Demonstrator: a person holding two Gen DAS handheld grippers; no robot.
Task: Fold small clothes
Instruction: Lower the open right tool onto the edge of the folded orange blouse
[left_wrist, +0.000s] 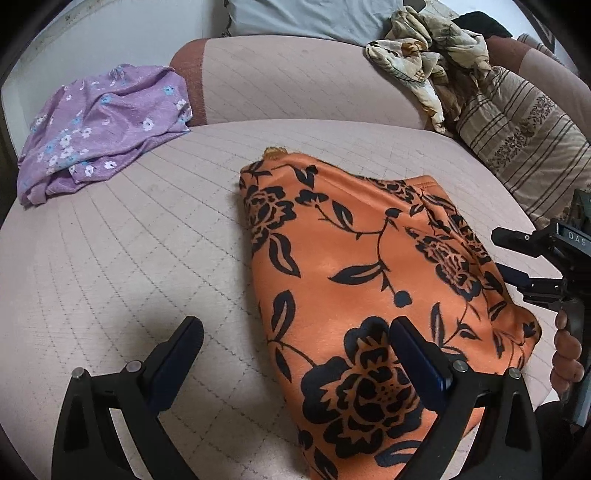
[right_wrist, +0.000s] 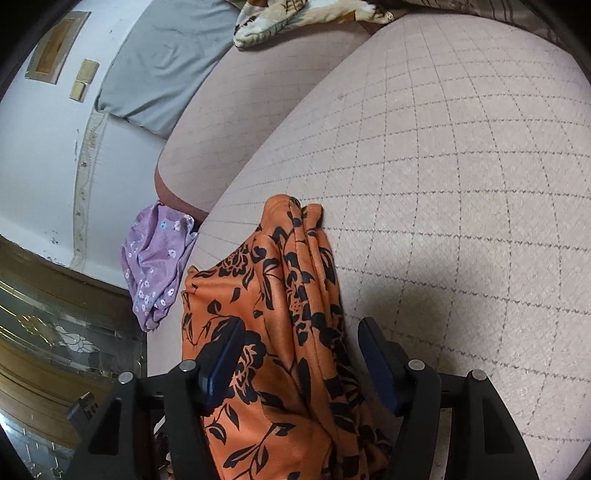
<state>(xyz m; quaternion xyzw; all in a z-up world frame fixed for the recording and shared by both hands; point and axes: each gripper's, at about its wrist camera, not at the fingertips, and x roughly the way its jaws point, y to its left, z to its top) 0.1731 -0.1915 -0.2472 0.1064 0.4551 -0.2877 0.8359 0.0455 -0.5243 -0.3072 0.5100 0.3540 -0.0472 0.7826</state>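
Orange cloth printed with black flowers (left_wrist: 354, 266) lies partly folded on the pink quilted sofa seat (left_wrist: 140, 236), its near end towards the front edge and its bunched side running along the right. The left gripper (left_wrist: 295, 343) hangs over that near end with its fingers spread wide, one over bare seat and one over the print, pinching nothing. The right gripper (right_wrist: 299, 343) straddles the gathered folds; its fingers are apart, with cloth between them but not pressed. The step in hand looks like a release after one fold. Next, each gripper probably needs a fresh pinch on an edge to carry it across. A purple flowered garment (left_wrist: 99, 125) waits at the far left corner.
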